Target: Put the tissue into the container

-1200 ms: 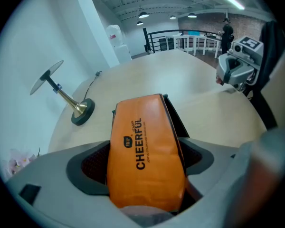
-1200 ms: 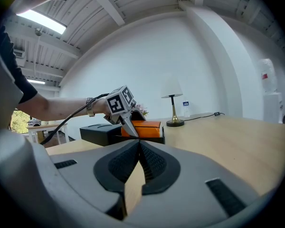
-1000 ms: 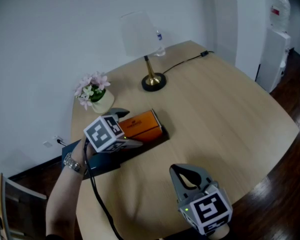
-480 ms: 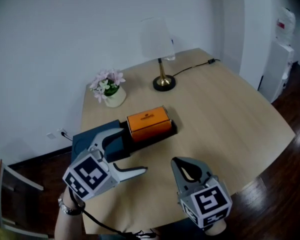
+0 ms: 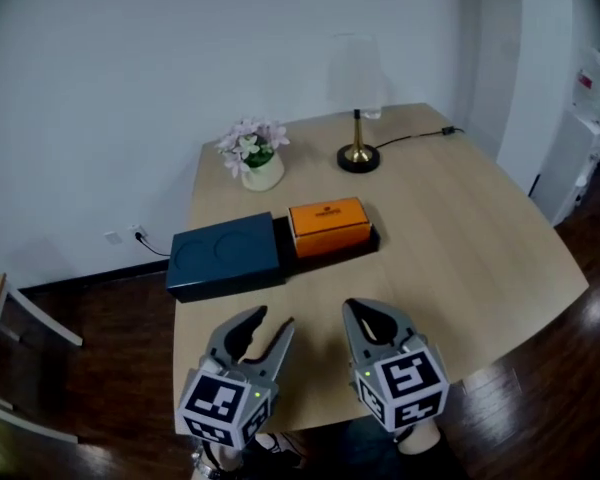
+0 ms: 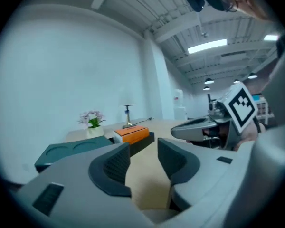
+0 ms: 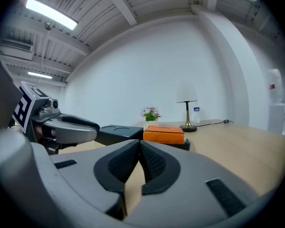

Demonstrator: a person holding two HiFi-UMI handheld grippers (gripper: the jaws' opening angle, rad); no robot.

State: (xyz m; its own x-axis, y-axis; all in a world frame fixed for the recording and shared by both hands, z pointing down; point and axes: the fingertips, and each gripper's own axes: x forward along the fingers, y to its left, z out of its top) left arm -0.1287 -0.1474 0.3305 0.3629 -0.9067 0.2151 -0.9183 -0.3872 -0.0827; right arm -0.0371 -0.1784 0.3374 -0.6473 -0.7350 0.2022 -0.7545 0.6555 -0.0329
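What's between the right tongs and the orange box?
Only bare table, right up to the dark tray holding the orange box. The head view shows that stretch best, just ahead of the shut right tongs.

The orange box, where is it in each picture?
Head view: orange box slightly above the centre.
Left gripper view: left of centre, beyond the jaws.
Right gripper view: centre, just above the jaws.
Shared landmark: the pink flowers stand behind it, to its left, in every view.

On the table (image 5: 470,238) the tissue box (image 5: 329,226) sits in the container (image 5: 369,242), its lid (image 5: 225,256) just left, flowerpot (image 5: 259,171) and lamp (image 5: 358,118) behind.
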